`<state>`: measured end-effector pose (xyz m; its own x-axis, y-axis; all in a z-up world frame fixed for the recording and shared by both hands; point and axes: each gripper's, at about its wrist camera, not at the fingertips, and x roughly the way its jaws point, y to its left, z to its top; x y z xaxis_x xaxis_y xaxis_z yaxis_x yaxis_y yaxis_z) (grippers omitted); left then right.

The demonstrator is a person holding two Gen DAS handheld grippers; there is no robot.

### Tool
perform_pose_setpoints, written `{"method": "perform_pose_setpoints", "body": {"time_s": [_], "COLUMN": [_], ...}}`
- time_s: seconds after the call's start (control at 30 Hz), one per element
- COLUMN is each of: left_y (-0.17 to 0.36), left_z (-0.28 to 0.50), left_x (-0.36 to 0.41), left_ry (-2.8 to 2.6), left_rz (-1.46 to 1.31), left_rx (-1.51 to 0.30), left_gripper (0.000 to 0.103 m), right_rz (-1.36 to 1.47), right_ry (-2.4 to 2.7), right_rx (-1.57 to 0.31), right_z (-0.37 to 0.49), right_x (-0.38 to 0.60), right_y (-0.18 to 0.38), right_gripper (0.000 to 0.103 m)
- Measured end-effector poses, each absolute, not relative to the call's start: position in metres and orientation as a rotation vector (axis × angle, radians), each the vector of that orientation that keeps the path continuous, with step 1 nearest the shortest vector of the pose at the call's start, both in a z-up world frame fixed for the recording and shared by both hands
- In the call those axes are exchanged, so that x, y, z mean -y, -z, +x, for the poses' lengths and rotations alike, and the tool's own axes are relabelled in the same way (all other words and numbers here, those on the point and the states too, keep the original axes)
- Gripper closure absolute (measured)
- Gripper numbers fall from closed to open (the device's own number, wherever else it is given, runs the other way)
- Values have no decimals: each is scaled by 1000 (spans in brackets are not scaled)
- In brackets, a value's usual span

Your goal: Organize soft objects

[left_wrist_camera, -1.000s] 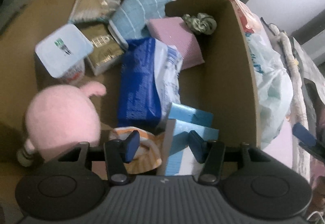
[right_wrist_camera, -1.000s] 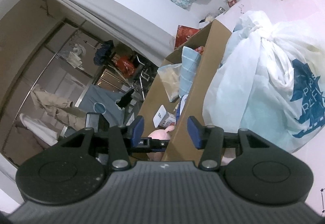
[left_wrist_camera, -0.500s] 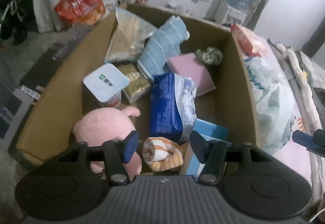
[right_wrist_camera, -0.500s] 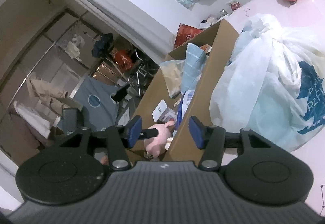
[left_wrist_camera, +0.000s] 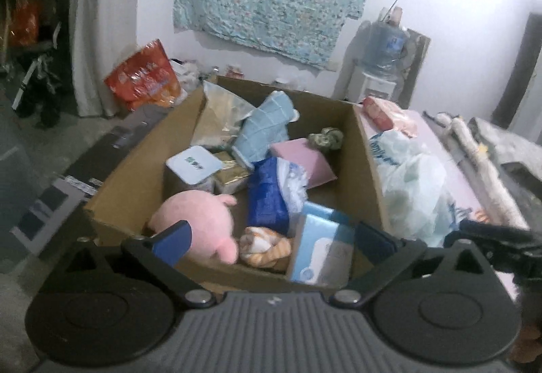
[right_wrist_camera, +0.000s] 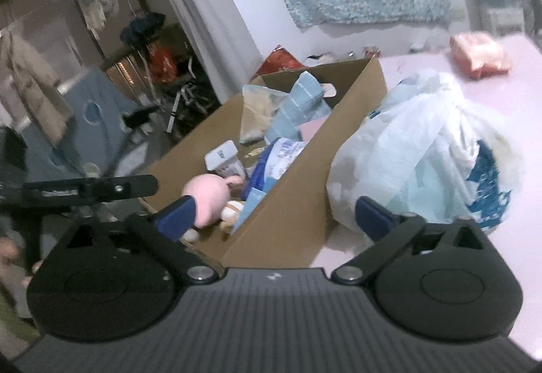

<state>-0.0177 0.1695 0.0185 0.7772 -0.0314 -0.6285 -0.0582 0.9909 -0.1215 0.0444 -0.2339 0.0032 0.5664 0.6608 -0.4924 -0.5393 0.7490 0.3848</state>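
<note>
A cardboard box [left_wrist_camera: 125, 190] holds soft things: a pink plush [left_wrist_camera: 200, 220], an orange-striped cloth [left_wrist_camera: 267, 246], a blue wipes pack [left_wrist_camera: 267, 200], a light-blue towel [left_wrist_camera: 264, 129], a pink pad [left_wrist_camera: 301, 159] and a green scrunchie [left_wrist_camera: 325, 137]. My left gripper [left_wrist_camera: 272, 241] is open and empty, above the box's near edge. My right gripper [right_wrist_camera: 274, 215] is open and empty, over the box's near right corner [right_wrist_camera: 288, 224]. The plush [right_wrist_camera: 206, 193] also shows in the right wrist view.
A full white plastic bag [right_wrist_camera: 430, 149] lies right of the box on the pink surface [right_wrist_camera: 528, 210]. A red snack bag [left_wrist_camera: 142, 77] and clutter sit on the floor at left. A water dispenser [left_wrist_camera: 382, 61] stands by the far wall.
Both grippers have pulled back and up from the box and tilted toward the room. Their jaws have opened wider. Nothing in the box has moved.
</note>
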Motion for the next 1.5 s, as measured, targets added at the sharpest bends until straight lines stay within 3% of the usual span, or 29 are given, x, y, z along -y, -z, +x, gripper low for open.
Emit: {"method": "perform_pose_setpoints", "body": {"time_s": [0.8, 1.5], "left_y": [-4, 3], "left_z": [-30, -35], "left_x": [-136, -145], "left_ry": [-32, -77], "left_rz": [-50, -90], "left_rx": [-714, -749], "left_gripper": [0, 0], "right_rz": [-163, -36], "right_ry": [-217, -296], "right_rx": [-464, -622], "right_z": [-31, -28], "right_x": [205, 206], "right_y": [-1, 12], "right_gripper": [1, 1]}}
